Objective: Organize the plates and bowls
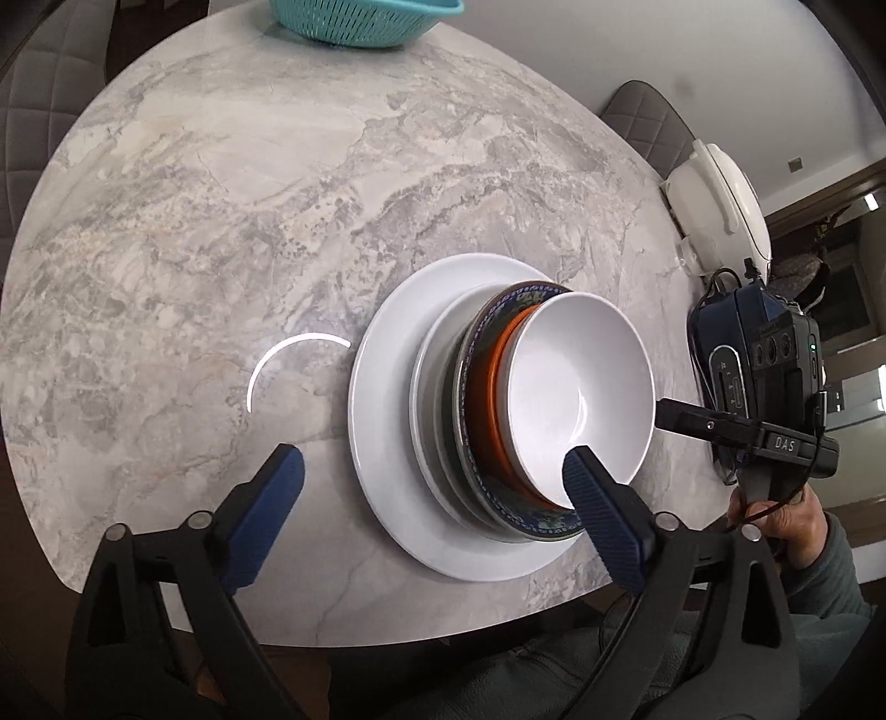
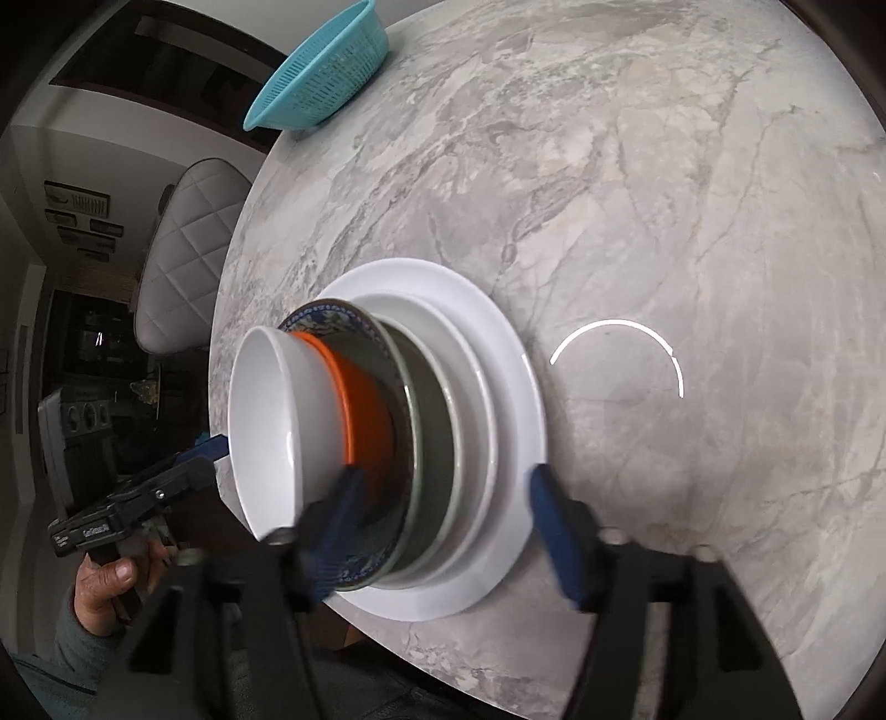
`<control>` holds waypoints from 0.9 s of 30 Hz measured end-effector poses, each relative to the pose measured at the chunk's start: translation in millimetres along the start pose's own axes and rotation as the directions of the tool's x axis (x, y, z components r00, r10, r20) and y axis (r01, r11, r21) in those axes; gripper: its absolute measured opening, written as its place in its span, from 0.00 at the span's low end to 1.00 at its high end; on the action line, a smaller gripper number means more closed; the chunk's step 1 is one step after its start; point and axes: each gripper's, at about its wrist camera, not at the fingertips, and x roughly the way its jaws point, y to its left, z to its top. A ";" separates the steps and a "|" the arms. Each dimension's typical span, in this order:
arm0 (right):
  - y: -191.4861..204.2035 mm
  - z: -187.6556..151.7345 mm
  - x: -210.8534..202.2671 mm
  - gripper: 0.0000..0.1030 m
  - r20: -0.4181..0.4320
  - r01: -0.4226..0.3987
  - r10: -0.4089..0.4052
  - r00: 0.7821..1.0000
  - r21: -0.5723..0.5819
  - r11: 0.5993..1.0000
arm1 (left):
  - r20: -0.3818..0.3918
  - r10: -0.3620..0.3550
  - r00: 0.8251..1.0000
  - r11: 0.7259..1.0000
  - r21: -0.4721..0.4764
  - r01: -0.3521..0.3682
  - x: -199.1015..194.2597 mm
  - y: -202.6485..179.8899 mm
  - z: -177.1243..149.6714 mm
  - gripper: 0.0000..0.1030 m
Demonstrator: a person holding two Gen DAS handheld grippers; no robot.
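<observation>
Stacked dishes on the marble table [image 1: 221, 194], both grippers released

The stack sits near the table's front edge, upright, every dish mouth-up: a wide white plate [image 1: 387, 498] at the bottom, smaller plates, a blue-patterned dish [image 1: 515, 520], an orange bowl [image 1: 487, 399] and a white bowl [image 1: 581, 387] on top. The left gripper [image 1: 437, 462] and right gripper [image 2: 443, 487] each have their fingers spread wide, straddling the stack's edge and pressing on nothing. A teal basket [image 1: 365, 19] stands at the far edge
</observation>
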 end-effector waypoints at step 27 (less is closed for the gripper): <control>26.7 -25.0 -108.5 1.00 0.374 0.047 -0.006 0.928 -0.101 0.994 | 0.197 0.197 0.960 0.973 -0.158 -0.167 -78.8 -90.7 -27.3 1.00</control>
